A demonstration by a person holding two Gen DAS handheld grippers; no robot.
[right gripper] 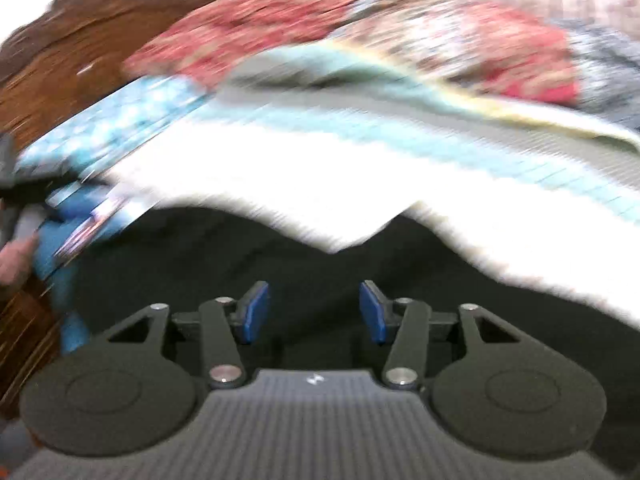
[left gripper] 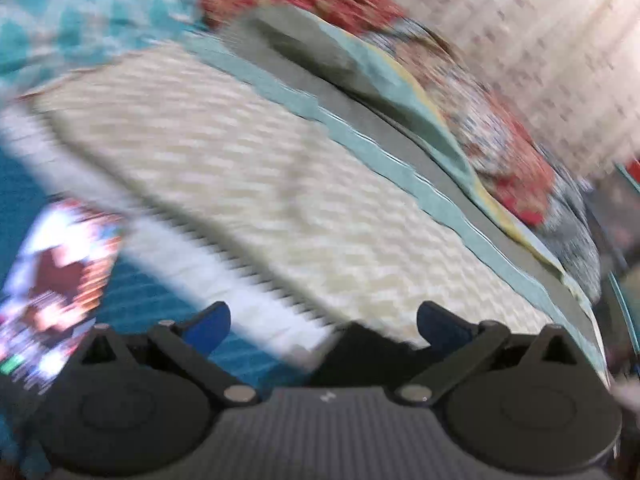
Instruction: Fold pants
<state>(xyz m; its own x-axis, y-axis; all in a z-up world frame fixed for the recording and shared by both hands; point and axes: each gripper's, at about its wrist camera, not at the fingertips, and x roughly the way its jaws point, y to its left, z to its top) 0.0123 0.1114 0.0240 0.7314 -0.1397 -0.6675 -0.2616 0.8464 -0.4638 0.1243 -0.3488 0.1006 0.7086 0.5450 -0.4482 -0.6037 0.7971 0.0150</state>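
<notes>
Both views are motion-blurred. In the right wrist view, dark black pants (right gripper: pixel 224 252) lie spread across the near part of a bed, right under and ahead of my right gripper (right gripper: pixel 314 312), whose blue pads are apart and hold nothing. In the left wrist view, my left gripper (left gripper: pixel 324 326) is wide open and empty above a cream patterned bedspread (left gripper: pixel 240 184). A small dark bit of cloth (left gripper: pixel 360 344) shows between its fingers, low in the frame. I cannot tell if it is the pants.
A teal-edged grey blanket (left gripper: pixel 360 92) and red floral bedding (left gripper: pixel 500 152) are piled at the far side of the bed. A teal patterned cloth (left gripper: pixel 80 20) lies at the upper left. A wooden headboard (right gripper: pixel 72 52) stands on the left.
</notes>
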